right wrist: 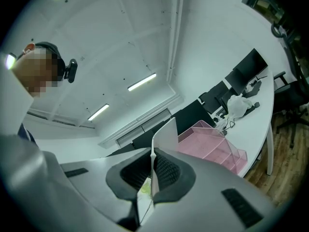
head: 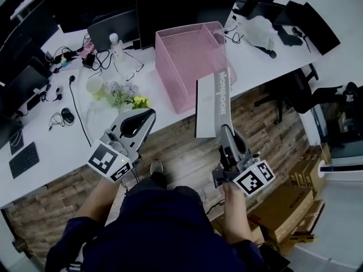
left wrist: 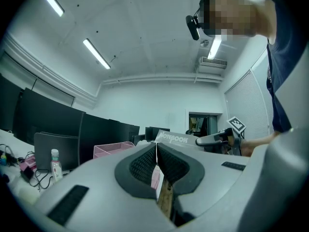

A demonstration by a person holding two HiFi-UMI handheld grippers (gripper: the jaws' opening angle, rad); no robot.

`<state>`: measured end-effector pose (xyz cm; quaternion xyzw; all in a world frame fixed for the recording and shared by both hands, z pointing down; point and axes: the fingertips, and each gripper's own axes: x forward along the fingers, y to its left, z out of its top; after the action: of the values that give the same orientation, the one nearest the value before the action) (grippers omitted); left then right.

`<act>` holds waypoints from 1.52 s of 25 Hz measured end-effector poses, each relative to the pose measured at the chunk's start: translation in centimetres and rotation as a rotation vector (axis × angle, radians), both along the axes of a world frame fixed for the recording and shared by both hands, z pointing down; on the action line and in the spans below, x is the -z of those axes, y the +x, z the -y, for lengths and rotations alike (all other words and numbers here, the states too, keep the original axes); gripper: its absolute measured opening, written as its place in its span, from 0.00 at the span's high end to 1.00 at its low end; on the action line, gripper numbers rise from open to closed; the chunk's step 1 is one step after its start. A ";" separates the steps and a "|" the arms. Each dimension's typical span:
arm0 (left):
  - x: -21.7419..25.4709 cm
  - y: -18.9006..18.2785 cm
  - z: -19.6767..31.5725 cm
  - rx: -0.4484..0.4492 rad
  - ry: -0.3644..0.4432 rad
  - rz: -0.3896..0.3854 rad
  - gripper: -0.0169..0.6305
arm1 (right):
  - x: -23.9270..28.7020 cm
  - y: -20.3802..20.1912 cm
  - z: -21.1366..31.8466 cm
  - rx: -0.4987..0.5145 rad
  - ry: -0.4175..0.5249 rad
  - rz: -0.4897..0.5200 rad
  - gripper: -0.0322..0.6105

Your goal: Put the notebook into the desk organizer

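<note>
A pink mesh desk organizer (head: 187, 55) stands on the white desk (head: 57, 140), near its front edge. My right gripper (head: 225, 130) is shut on the bottom edge of a grey and white notebook (head: 211, 103). It holds the notebook upright, just in front of the organizer's right front corner and apart from it. In the right gripper view the notebook's thin edge (right wrist: 166, 132) rises between the closed pads of that gripper (right wrist: 152, 153), with the organizer (right wrist: 212, 144) beyond. My left gripper (head: 148, 115) hovers left of the notebook, shut and empty. Past its closed jaws (left wrist: 156, 146) show the notebook (left wrist: 174, 138) and the organizer (left wrist: 112, 149).
Dark monitors (head: 181, 4) line the desk's back edge. On the desk are a water bottle (head: 116, 44), a cup (head: 95, 85), flowers (head: 122, 95), a mouse (head: 67, 115), a keyboard (head: 22, 158) and a white bag (head: 258, 30). Cardboard boxes (head: 283, 208) and an office chair (head: 295, 95) stand on the wood floor.
</note>
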<state>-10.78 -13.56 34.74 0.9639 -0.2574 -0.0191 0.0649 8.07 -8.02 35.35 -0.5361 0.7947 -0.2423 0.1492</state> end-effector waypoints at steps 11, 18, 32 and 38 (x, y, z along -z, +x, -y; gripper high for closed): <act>-0.3 -0.1 2.9 0.028 -0.013 0.003 0.93 | -0.4 0.4 3.9 0.020 -0.013 0.010 0.93; -1.1 0.7 4.5 0.088 -0.030 0.020 0.93 | -1.7 0.9 7.0 0.093 -0.035 0.037 0.93; -2.8 5.7 7.6 0.173 -0.071 0.086 0.93 | -4.9 4.5 12.0 0.221 -0.102 0.084 0.93; -3.4 7.5 8.1 0.176 -0.078 0.107 0.93 | -6.5 6.6 13.0 0.212 -0.128 0.100 0.93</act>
<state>-3.26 -21.69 38.11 0.9339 -0.3449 0.0366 0.0865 14.65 -20.99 41.84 -0.4449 0.8214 -0.3331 0.1278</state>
